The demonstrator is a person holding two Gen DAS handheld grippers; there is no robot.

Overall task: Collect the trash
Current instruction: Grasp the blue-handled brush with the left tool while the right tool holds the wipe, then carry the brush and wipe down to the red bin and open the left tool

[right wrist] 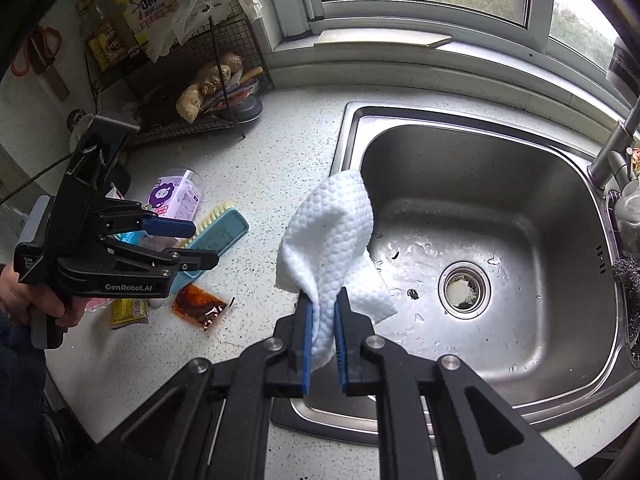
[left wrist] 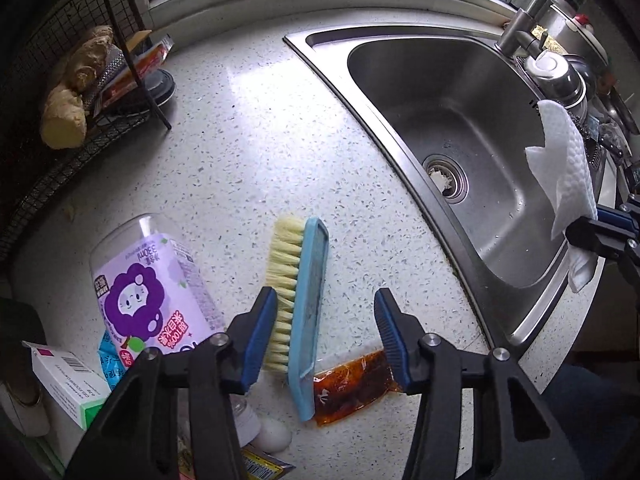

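Observation:
My left gripper (left wrist: 324, 293) hangs open over the speckled counter, its blue pads on either side of a blue-backed scrub brush (left wrist: 310, 280); the right pad stands clear of it. A brown sauce packet (left wrist: 352, 384) lies under the brush's near end. A purple-labelled clear bottle (left wrist: 156, 284) lies to the left. My right gripper (right wrist: 323, 296) is shut on a white paper towel (right wrist: 332, 240), held above the sink's left rim. The right wrist view shows the left gripper (right wrist: 204, 243) above the brush (right wrist: 220, 236).
A steel sink (right wrist: 348, 128) with a drain strainer (right wrist: 464, 288) fills the right side, with a faucet (right wrist: 616, 144) behind it. A wire rack (left wrist: 48, 168) holding ginger (left wrist: 68, 96) stands at back left. A white box (left wrist: 68, 384), a yellow packet (right wrist: 128, 312) and an egg (left wrist: 276, 434) lie nearby.

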